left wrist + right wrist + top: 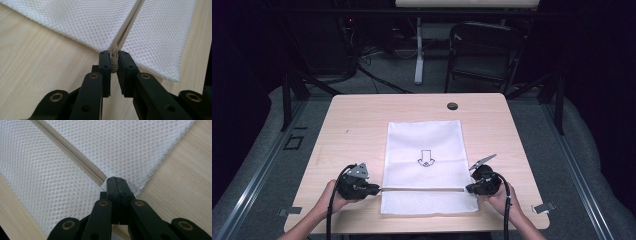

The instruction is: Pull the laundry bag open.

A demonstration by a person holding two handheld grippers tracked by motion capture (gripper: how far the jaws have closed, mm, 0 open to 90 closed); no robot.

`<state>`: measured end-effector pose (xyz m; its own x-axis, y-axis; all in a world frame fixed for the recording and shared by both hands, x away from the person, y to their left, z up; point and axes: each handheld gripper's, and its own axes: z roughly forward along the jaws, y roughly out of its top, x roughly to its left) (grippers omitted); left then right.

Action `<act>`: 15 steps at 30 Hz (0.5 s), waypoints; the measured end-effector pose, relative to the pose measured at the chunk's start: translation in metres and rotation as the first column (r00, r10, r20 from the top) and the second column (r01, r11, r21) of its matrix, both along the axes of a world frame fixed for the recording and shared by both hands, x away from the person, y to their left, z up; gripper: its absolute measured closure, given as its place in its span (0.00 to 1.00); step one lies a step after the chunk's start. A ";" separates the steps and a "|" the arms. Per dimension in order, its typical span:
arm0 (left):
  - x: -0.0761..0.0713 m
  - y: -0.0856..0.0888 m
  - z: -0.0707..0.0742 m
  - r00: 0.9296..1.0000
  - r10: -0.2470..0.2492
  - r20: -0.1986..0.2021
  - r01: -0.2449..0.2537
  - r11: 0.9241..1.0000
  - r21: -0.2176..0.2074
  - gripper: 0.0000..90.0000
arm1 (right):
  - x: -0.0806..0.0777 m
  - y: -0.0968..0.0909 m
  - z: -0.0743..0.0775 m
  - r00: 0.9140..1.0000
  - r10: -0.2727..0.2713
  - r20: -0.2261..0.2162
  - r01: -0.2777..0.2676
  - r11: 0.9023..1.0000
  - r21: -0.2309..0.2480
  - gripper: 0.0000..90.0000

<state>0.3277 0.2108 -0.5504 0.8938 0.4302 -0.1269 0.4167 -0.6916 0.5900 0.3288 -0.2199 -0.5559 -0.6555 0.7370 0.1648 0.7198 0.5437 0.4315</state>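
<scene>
You are working on the white mesh bag (424,165), which is lying flat in the lower middle of the high view on the table (357,125). Your left hand-held gripper (114,63) is pinching the zipper pull (114,65) at the bag's left edge, jaws narrowed around it. Your right hand-held gripper (116,185) is clamping tight on the mesh at the far end of the zipper (70,152), at the lower right of the bag. You are likely anchoring that end so the fabric stays taut while the pull travels along the zipper line crossing the bag's lower part.
</scene>
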 end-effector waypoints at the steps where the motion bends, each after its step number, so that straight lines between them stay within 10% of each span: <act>1: 0.001 0.000 0.000 1.000 0.002 -0.002 -0.002 1.000 -0.005 0.91 | -0.001 0.000 -0.001 1.000 -0.003 0.008 0.003 1.000 0.009 1.00; 6: 0.002 0.001 0.002 1.000 0.021 -0.014 -0.022 0.999 -0.037 0.89 | -0.004 -0.002 -0.001 0.998 0.034 0.052 -0.034 0.999 -0.009 1.00; 9: 0.002 0.002 0.007 0.999 0.027 -0.029 -0.029 0.998 -0.058 0.73 | -0.003 -0.002 0.002 0.998 0.051 0.027 -0.052 0.998 0.043 0.74; 15: -0.002 0.006 0.023 0.992 0.124 -0.016 -0.125 0.989 -0.073 0.38 | -0.010 -0.007 0.029 0.990 0.020 0.139 -0.026 0.999 0.036 0.50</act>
<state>0.3259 0.2166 -0.5279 0.8322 0.5271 -0.1724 0.5038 -0.5886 0.6323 0.3183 -0.2266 -0.5272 -0.6906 0.7164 0.0987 0.6393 0.5410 0.5465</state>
